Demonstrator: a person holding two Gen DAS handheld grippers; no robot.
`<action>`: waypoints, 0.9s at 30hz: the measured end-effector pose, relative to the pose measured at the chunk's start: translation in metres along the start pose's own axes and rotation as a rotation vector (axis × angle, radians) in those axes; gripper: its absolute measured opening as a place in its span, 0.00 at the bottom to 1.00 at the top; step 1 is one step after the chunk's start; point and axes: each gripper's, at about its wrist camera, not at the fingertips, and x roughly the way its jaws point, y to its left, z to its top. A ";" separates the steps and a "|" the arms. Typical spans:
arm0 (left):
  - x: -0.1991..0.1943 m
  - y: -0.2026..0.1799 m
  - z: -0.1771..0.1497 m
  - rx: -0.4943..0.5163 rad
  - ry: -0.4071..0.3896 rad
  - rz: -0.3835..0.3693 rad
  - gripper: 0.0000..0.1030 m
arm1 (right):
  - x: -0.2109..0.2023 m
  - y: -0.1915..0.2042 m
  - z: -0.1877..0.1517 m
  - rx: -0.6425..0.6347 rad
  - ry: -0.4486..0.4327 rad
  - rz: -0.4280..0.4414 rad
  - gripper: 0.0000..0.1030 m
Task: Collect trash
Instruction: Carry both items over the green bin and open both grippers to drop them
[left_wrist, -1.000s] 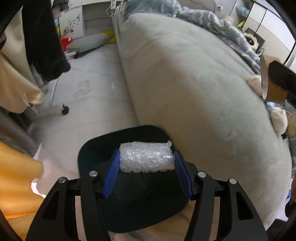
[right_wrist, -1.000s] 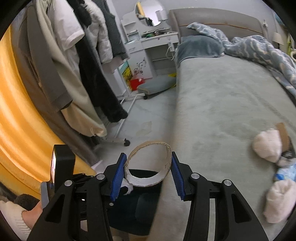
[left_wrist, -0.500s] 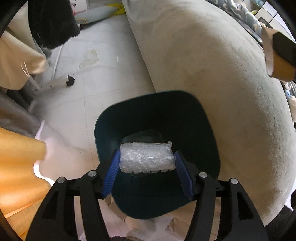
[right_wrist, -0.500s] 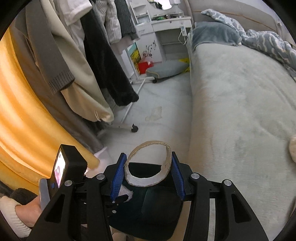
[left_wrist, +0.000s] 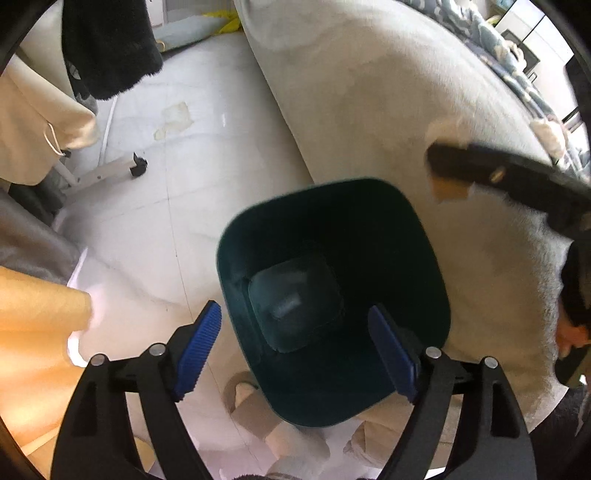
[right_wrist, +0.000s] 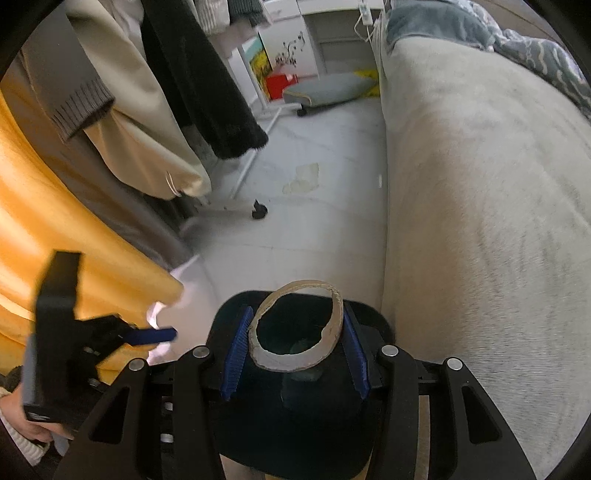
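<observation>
A dark green bin (left_wrist: 388, 236) stands on the floor against the bed. My left gripper (left_wrist: 303, 347) is open and empty above its mouth; a faint pale shape (left_wrist: 286, 308) lies at the bin's bottom. My right gripper (right_wrist: 295, 350) is shut on a brown cardboard ring (right_wrist: 334, 314) and holds it over the same bin (right_wrist: 295, 424). The right gripper also shows blurred in the left wrist view (left_wrist: 480, 170). The left gripper also shows at the left of the right wrist view (right_wrist: 147, 334).
A grey bed (left_wrist: 388, 103) fills the right side. Hanging clothes (right_wrist: 147, 110) on a wheeled rack (left_wrist: 136, 168) and an orange curtain (right_wrist: 55, 240) stand left. Paper scraps (left_wrist: 295, 443) lie by the bin. White tissue wads (left_wrist: 550, 136) lie on the bed.
My left gripper has opened and the bubble wrap roll it held has left its fingers. My right gripper has moved with the cardboard ring over the bin.
</observation>
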 end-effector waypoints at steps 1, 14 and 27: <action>-0.001 0.002 0.001 0.000 -0.012 0.001 0.81 | 0.004 0.001 -0.001 0.000 0.011 -0.003 0.47; -0.044 0.029 0.010 -0.026 -0.229 -0.061 0.70 | 0.055 0.006 -0.017 -0.017 0.157 -0.050 0.47; -0.096 0.034 0.028 -0.055 -0.468 -0.047 0.63 | 0.067 0.012 -0.035 -0.044 0.257 -0.058 0.65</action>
